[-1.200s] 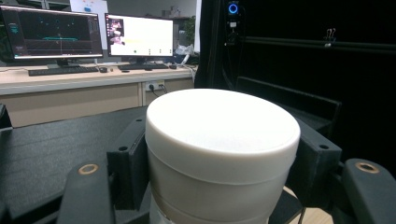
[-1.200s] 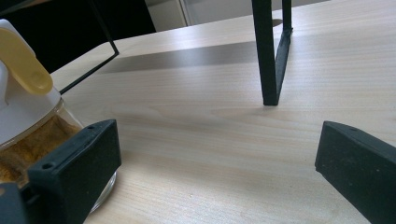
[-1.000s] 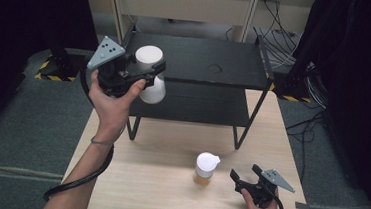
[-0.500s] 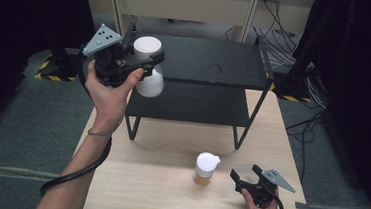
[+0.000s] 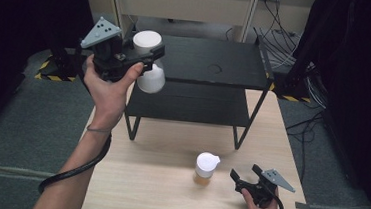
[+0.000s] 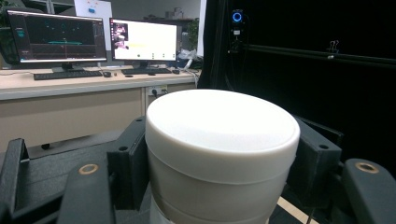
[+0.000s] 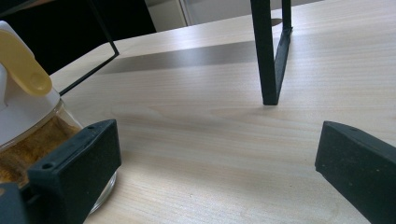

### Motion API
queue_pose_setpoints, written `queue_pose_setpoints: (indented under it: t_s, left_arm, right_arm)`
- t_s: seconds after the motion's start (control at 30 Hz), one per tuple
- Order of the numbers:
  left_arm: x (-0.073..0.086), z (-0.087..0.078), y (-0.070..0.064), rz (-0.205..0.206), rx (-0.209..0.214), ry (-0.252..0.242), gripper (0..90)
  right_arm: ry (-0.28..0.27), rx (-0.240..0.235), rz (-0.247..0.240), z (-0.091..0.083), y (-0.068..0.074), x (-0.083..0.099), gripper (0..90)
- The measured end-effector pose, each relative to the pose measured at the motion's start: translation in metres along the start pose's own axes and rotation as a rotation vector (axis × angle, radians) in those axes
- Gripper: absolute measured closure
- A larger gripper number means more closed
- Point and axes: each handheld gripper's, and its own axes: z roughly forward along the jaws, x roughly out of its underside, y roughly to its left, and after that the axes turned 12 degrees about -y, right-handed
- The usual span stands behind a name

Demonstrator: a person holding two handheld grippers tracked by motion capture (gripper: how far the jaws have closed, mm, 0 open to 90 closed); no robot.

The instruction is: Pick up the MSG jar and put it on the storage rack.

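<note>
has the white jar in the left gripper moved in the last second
Yes. The white jar, clamped in the left gripper, has gone up and back: a second ago it sat level with the black rack's lower shelf, now beside its top shelf.

Lab or office: desk (image 6: 70,84) bearing two lit monitors (image 6: 144,41), keyboards; black curtains (image 6: 299,56) beside desk; floor cables (image 5: 284,32).

The tabletop (image 5: 167,183) and the black shelf (image 5: 212,61) are seen from high up, looking forward and down. The white jar (image 6: 219,154) is seen very close by the left gripper view, which is held level and faces desks with screens (image 6: 98,39). The right gripper view is held low over the tabletop (image 7: 210,140), close to the spice jar (image 7: 32,126). The shelf leg (image 7: 266,51) and spice jar (image 5: 206,166) are shared with the high view.
</note>
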Motion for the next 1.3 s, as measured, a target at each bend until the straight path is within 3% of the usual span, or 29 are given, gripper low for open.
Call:
queue_pose_setpoints:
  t_s: [0.43, 1.3]
  left_arm:
    - [-0.014, 0.008, 0.004, 0.007, -0.016, -0.002, 33.0]
    - [-0.016, 0.037, 0.020, 0.048, -0.057, 0.005, 33.0]
  right_arm:
    - [0.001, -0.001, 0.002, 0.000, 0.000, 0.000, 0.5]
    - [0.009, -0.008, 0.000, 0.001, -0.001, -0.001, 0.5]
